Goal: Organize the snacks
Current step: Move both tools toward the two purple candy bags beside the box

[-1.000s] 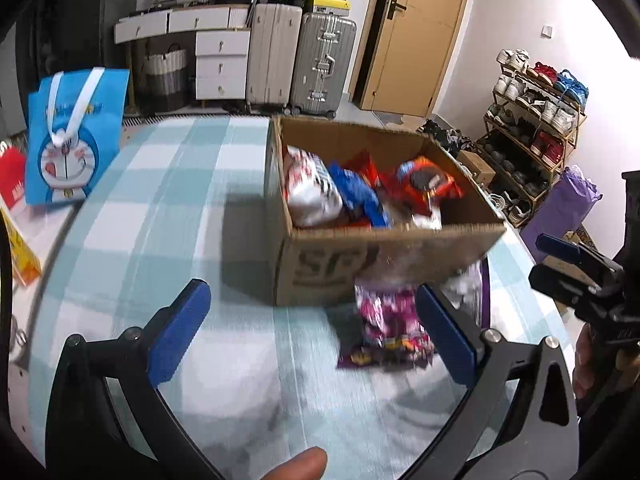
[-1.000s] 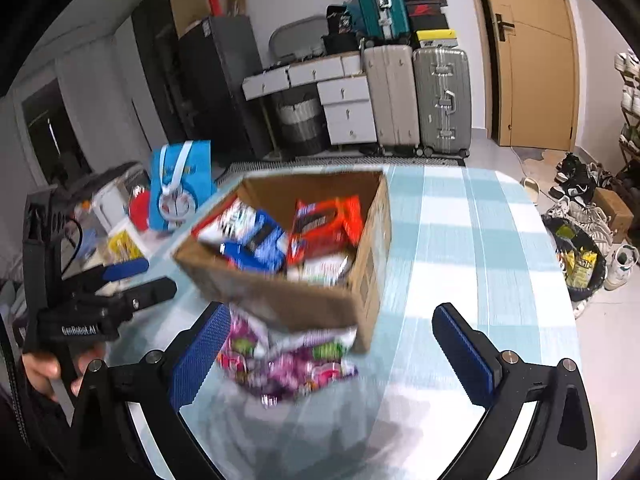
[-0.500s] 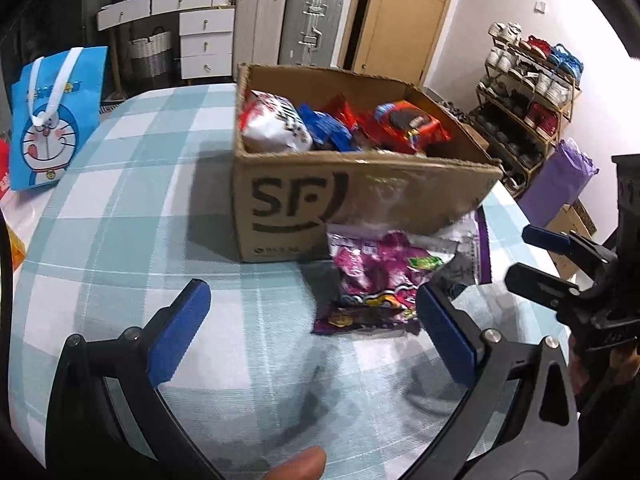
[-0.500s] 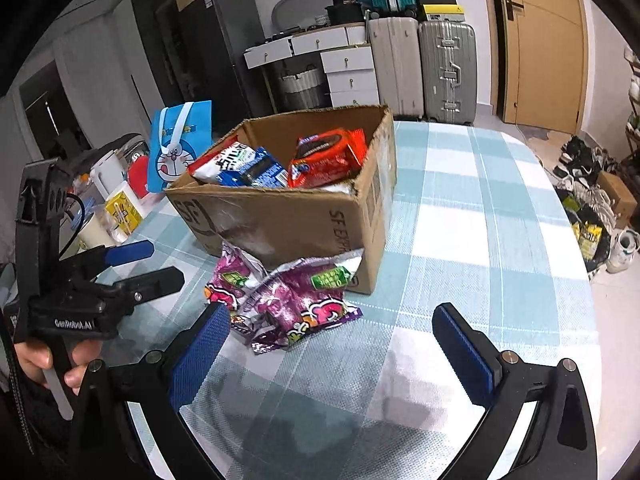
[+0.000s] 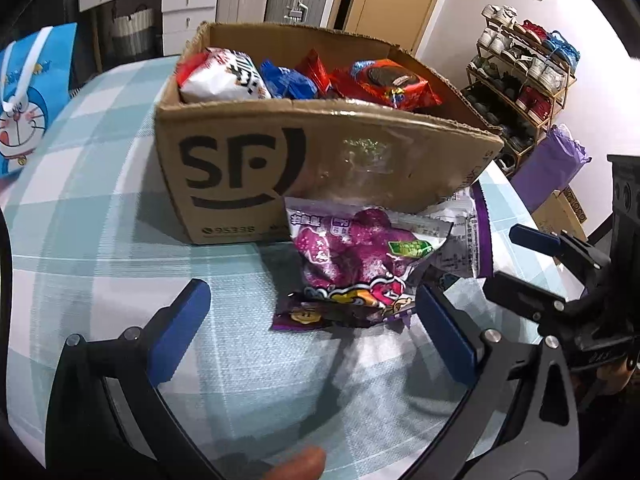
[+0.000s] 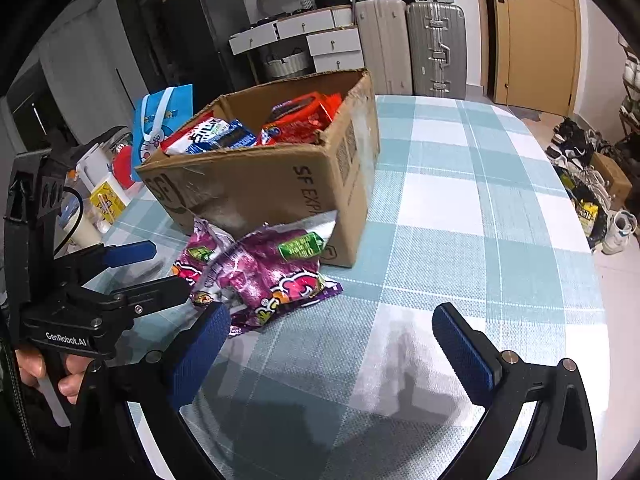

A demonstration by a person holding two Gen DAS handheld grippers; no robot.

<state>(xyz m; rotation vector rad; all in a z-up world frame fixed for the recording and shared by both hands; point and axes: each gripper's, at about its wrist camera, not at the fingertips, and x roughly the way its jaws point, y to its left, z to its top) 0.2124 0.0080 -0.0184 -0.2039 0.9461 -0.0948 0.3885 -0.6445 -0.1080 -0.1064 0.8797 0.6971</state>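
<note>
Sitting in the upper middle of the left wrist view, the box [image 5: 248,168] is an open cardboard carton with "SF" printed on its near wall; it stands on the table [image 5: 100,240], which wears a teal and white check cloth; snacks fill it, a white pack [image 5: 224,80] at its left end, a blue pack [image 5: 286,84] beside that, and a red pack [image 5: 384,84] toward the right. Purple packs [image 5: 356,264] lie in a loose heap on the cloth at the centre of the frame, touching the foot of the box's near wall; one crinkled pack lies on top of the others.

The left gripper [image 5: 312,328] fills the bottom of that view, jaws spread wide with nothing between them; its right finger sits just beside the lower right edge of the purple heap, the left finger well apart from it over bare cloth. The right gripper [image 5: 520,260] shows at the right edge of the same frame, jaws parted and empty, near the heap's right side.

From the right wrist view the box [image 6: 280,188] sits upper left of centre and the purple packs [image 6: 264,276] lie below it; the right gripper [image 6: 332,336] spans the bottom, wide open and empty, its left finger just beside the heap; the left gripper [image 6: 160,268] enters from the left edge, held in a hand [image 6: 48,376]. A blue bag [image 5: 28,100] stands at the upper left of the left wrist view.
</note>
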